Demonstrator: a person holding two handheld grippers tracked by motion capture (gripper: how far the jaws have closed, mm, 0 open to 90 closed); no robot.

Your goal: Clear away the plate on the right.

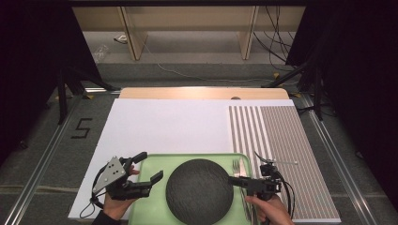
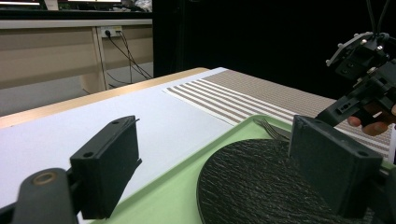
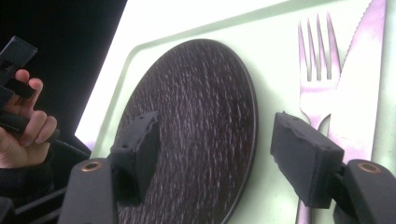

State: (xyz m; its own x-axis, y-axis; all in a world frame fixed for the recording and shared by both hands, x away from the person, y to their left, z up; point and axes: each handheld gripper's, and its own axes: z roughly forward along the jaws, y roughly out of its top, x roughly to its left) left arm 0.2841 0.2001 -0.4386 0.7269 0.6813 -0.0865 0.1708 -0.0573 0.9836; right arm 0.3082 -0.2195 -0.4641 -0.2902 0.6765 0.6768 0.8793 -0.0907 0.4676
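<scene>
A dark, rough-surfaced round plate [image 1: 199, 190] lies on a pale green tray [image 1: 197, 156] at the near edge of the table. A fork [image 1: 236, 166] and a knife [image 1: 243, 166] lie on the tray just right of the plate. My left gripper [image 1: 151, 165] stands open over the tray's left rim, its jaws wide apart with nothing between them [image 2: 219, 168]. My right gripper [image 1: 233, 180] hovers open over the plate's right edge. In the right gripper view its jaws [image 3: 219, 149] straddle the plate [image 3: 196, 116] rim without pressing on it, with the fork [image 3: 317, 70] and knife [image 3: 359, 84] beyond.
A white mat [image 1: 164, 126] covers most of the table, with a striped brown placemat [image 1: 281, 140] to the right of the tray. The table's wooden far edge [image 1: 202, 93] shows behind them. Cables and stand legs are on the floor beyond.
</scene>
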